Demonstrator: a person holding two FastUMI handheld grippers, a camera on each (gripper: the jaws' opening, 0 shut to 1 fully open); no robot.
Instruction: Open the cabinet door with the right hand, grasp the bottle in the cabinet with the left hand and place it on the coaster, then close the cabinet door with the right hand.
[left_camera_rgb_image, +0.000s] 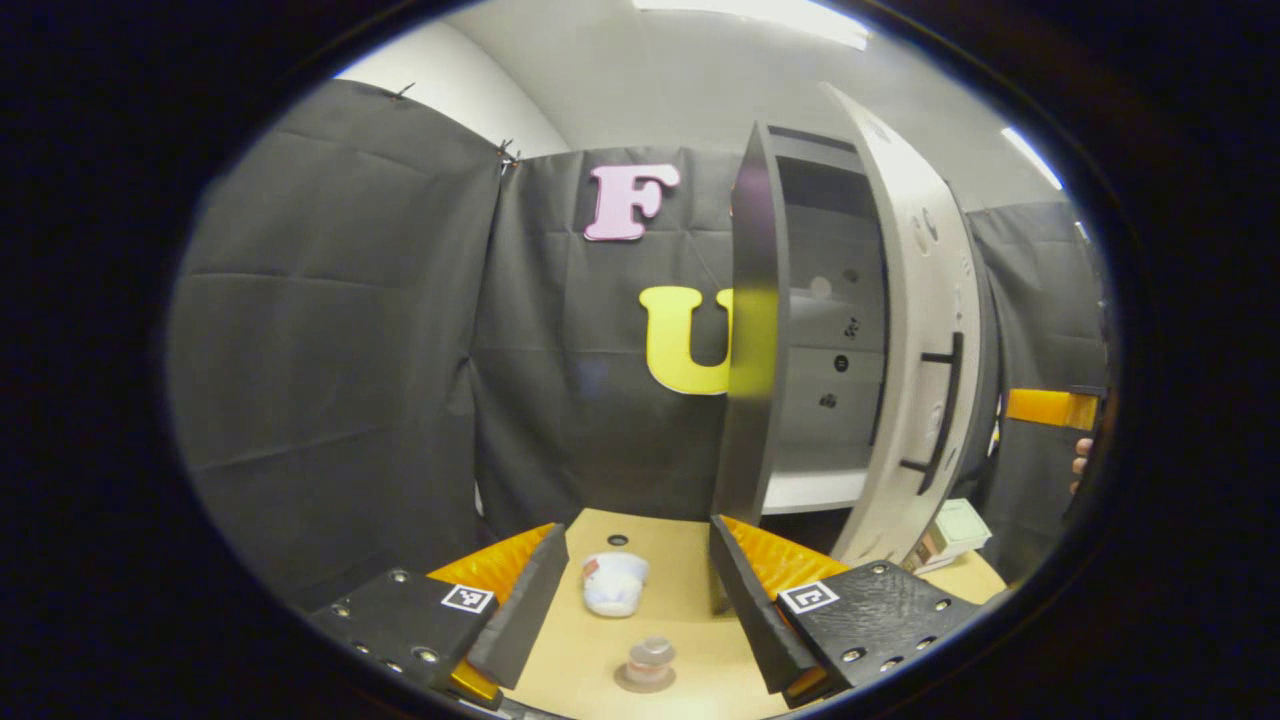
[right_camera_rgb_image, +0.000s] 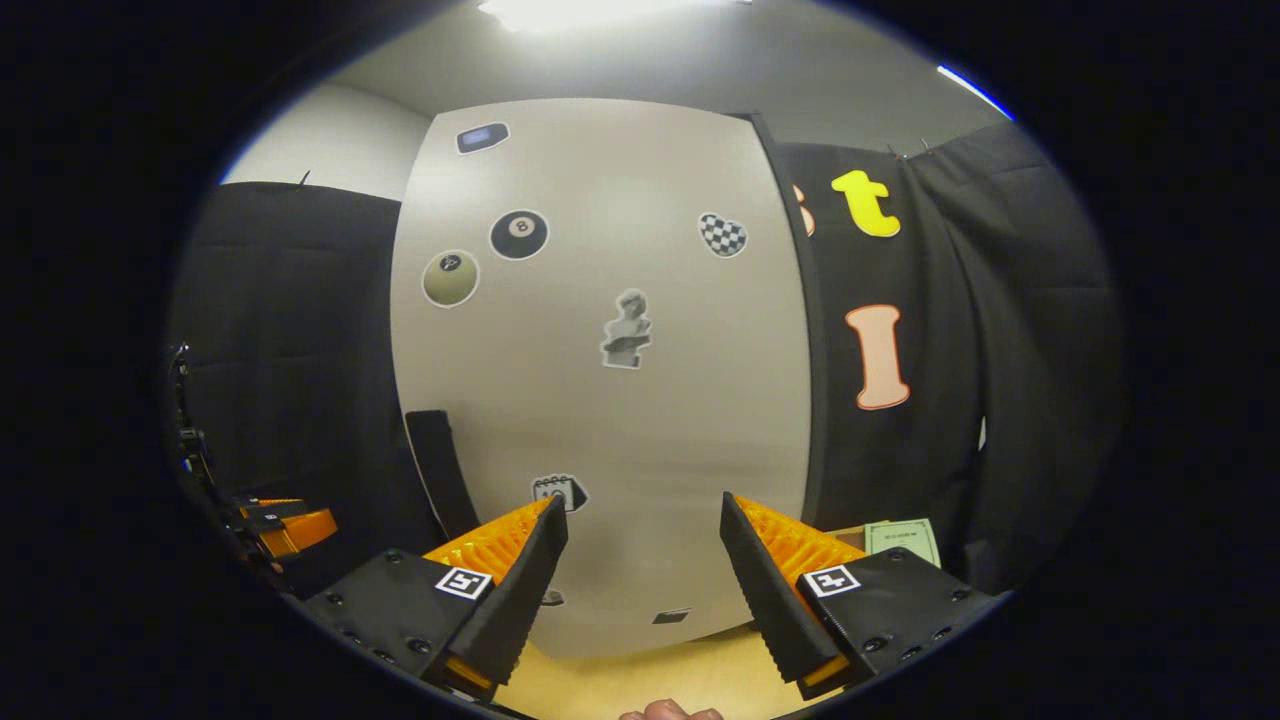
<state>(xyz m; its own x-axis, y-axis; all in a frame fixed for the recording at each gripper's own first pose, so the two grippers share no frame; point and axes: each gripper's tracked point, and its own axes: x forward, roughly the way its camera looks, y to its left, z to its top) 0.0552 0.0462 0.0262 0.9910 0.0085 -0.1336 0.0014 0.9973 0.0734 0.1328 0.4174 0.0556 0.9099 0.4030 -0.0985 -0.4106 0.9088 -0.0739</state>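
On the tan table (left_camera_rgb_image: 690, 610), at 6 o'clock in the left gripper view, the bottle (left_camera_rgb_image: 650, 662) stands up straight on the round coaster (left_camera_rgb_image: 628, 683), its long side going up and down. The left gripper (left_camera_rgb_image: 637, 590) is spread wide and holds nothing. A small white cup (left_camera_rgb_image: 614, 583) sits just past the bottle. At 2 o'clock, the cabinet door (left_camera_rgb_image: 915, 350) hangs partly open, its dark handle (left_camera_rgb_image: 945, 410) up and down. Behind the door, the shelves are hard to see. Facing the door's sticker side (right_camera_rgb_image: 610, 370), the right gripper (right_camera_rgb_image: 643, 560) is wide too, holding nothing. A green pad (right_camera_rgb_image: 903, 538) is partly cut off.
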